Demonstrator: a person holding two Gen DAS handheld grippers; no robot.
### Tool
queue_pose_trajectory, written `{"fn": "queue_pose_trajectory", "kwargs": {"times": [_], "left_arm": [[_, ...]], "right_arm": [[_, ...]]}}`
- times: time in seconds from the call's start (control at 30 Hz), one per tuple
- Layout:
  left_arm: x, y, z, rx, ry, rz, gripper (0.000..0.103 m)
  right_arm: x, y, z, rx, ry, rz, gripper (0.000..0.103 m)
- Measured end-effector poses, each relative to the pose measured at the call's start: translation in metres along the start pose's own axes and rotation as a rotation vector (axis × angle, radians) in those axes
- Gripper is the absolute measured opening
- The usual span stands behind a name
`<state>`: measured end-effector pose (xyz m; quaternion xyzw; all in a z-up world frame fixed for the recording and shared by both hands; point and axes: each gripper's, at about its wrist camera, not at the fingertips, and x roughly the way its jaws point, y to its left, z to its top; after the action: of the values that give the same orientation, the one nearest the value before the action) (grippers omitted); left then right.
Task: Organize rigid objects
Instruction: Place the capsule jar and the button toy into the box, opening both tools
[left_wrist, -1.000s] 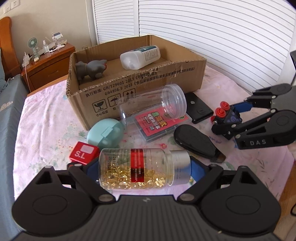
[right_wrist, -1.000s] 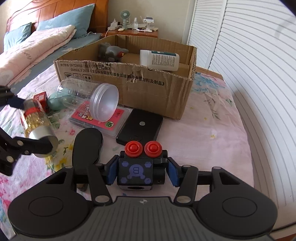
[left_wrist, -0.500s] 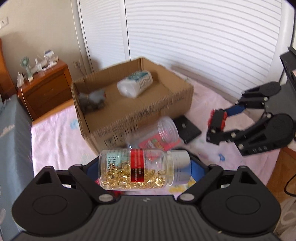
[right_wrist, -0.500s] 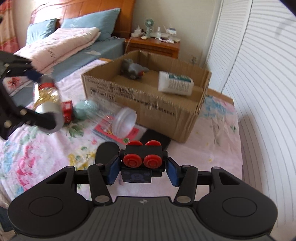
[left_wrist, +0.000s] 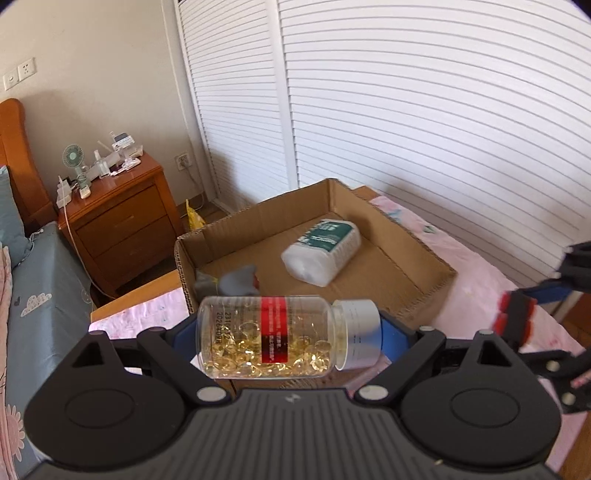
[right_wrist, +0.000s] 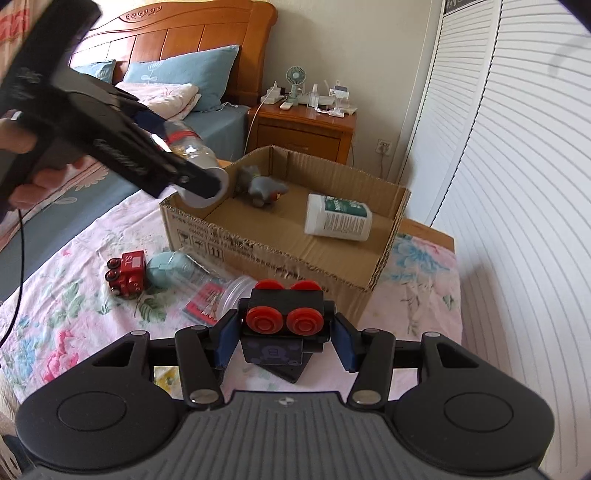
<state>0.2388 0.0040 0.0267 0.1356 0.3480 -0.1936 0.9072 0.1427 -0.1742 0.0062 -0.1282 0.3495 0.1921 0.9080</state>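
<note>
Capsule bottle (left_wrist: 273, 336) sideways in raised left gripper (left_wrist: 291, 338)

A wooden nightstand (left_wrist: 122, 218) stands at the far left, beside the bed. On its top are a small green fan (left_wrist: 72, 158), a white charger with a cable (left_wrist: 64, 194) and some small white items that are too small to tell. White louvered doors (left_wrist: 406, 110) fill the far and right side of the room. On the beige wall there is a white socket (left_wrist: 18, 74). In the right wrist view a wooden headboard (right_wrist: 192, 40) rises at the far left, with a blue pillow (right_wrist: 184, 74) leaning against it. A flowered pink sheet (right_wrist: 74, 314) covers the bed near us.
</note>
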Motion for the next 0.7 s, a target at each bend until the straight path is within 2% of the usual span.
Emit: {"fn": "queue_pose_trajectory", "kwargs": {"times": [0.33,0.7], "left_arm": [[0.019,0.008,-0.003,-0.042,0.002,0.029,0.095],[-0.002,-0.006,-0.031,-0.049,0.007,0.039,0.1]], "right_arm": [[-0.003,-0.004,0.011,-0.004,-0.015,-0.005,0.058],[0.001,-0.001,0.016,-0.004,-0.006,0.004,0.058]]}}
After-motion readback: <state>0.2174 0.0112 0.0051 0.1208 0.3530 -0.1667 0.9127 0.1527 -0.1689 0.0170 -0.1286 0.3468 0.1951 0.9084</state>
